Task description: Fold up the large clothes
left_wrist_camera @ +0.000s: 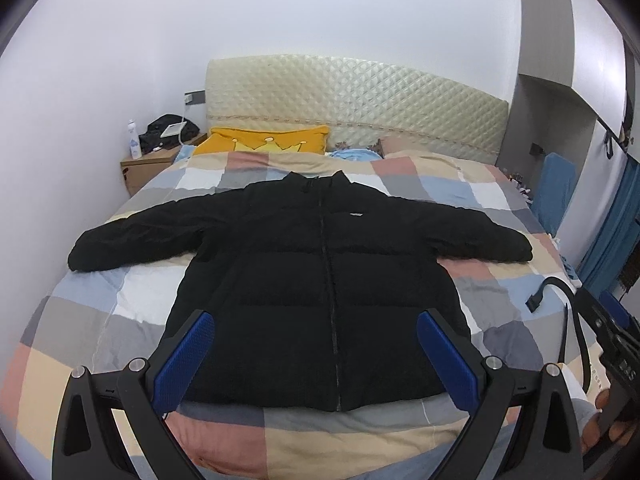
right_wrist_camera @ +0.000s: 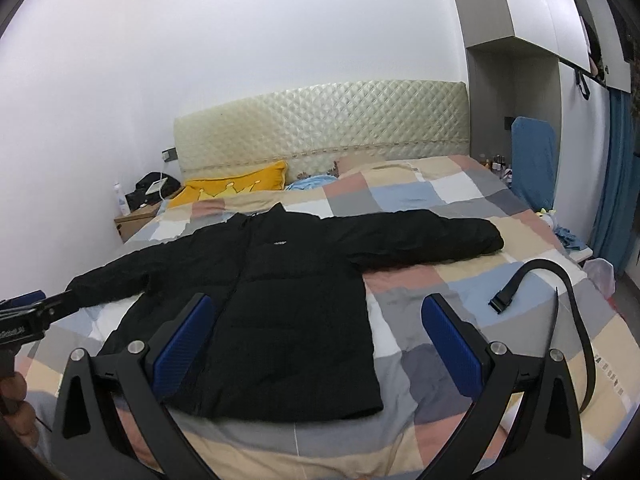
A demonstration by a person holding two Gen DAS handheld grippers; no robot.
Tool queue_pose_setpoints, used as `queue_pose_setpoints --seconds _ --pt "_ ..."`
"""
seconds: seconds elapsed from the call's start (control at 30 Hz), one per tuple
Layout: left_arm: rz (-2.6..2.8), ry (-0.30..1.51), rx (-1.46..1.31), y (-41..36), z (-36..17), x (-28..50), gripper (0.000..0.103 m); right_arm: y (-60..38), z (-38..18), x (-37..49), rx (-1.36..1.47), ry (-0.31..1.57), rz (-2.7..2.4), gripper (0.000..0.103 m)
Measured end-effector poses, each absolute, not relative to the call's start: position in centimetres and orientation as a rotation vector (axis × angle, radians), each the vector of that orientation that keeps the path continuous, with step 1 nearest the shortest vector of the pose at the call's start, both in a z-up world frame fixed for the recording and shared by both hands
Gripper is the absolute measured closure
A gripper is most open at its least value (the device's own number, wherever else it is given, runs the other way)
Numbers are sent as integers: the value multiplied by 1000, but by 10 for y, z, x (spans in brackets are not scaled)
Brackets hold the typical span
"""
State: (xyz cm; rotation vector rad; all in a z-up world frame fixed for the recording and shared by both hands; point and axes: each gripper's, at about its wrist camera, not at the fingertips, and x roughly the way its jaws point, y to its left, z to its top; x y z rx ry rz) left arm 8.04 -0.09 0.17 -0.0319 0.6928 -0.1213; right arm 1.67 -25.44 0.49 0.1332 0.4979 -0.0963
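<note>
A black puffer jacket [left_wrist_camera: 312, 280] lies flat, front up and zipped, on the checked bed cover [left_wrist_camera: 100, 304], collar toward the headboard, both sleeves spread out sideways. My left gripper [left_wrist_camera: 316, 340] is open and empty, above the jacket's hem, its blue pads [left_wrist_camera: 192, 348] wide apart. In the right wrist view the jacket [right_wrist_camera: 280, 300] lies left of centre. My right gripper [right_wrist_camera: 316, 332] is open and empty, over the jacket's lower right edge and the bed cover [right_wrist_camera: 440, 344]. Each gripper shows at the edge of the other's view.
A black belt [right_wrist_camera: 560, 292] lies on the bed, right of the jacket. A yellow pillow [left_wrist_camera: 264, 142] and a quilted headboard [left_wrist_camera: 352, 96] are at the far end. A nightstand [left_wrist_camera: 148, 168] with a bottle stands at the far left. Blue curtains [left_wrist_camera: 616, 240] hang on the right.
</note>
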Motion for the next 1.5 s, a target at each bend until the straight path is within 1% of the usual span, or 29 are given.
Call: queue_pose_setpoints --seconds 0.23,0.47,0.77,0.97,1.3,1.5 --pt "-85 690 -10 0 0 103 1 -268 0 37 112 489 -93 0" --pt "-106 692 -6 6 -11 138 1 -285 -24 57 106 487 -87 0" --pt "-49 671 0 24 -15 172 1 -316 -16 97 101 437 -141 0" --pt "-27 660 -57 28 -41 191 1 -340 -29 130 139 438 -151 0" --pt "4 741 -97 42 -92 206 1 -394 -59 194 225 468 -214 0" --pt "12 738 -137 50 -98 208 1 -431 -80 242 224 480 -302 0"
